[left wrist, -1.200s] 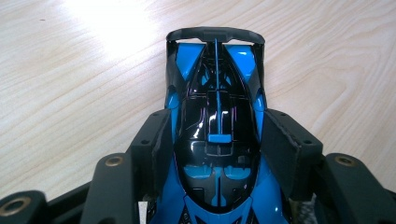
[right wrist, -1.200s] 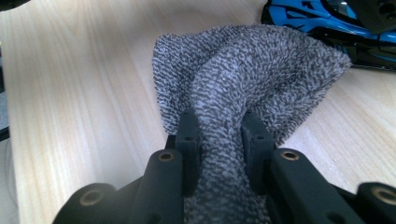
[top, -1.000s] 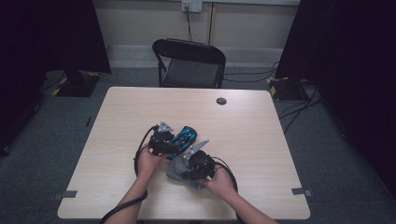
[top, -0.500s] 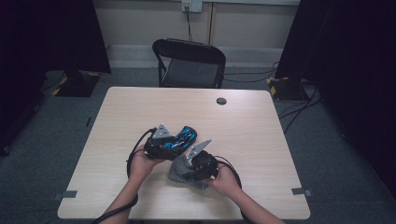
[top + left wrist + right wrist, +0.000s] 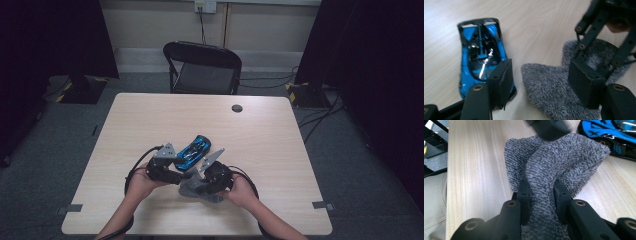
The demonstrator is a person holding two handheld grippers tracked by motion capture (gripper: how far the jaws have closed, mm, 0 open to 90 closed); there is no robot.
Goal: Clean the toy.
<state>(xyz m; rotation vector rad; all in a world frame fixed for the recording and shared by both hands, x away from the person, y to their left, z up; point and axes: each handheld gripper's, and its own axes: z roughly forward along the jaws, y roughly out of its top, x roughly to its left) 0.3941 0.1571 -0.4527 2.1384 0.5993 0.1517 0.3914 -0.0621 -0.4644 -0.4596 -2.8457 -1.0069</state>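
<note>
Grey cloth (image 5: pixel 549 167) — unlabelled — pinched in right tool (image 5: pixel 541 195).

Grey cloth (image 5: pixel 554 160): near end cut off by bottom edge in right gripper view; far edge covered by blurred dark gripper part. Blue toy car (image 5: pixel 609 132): cropped at top-right corner there, front end hidden by jaw in left gripper view.
</note>
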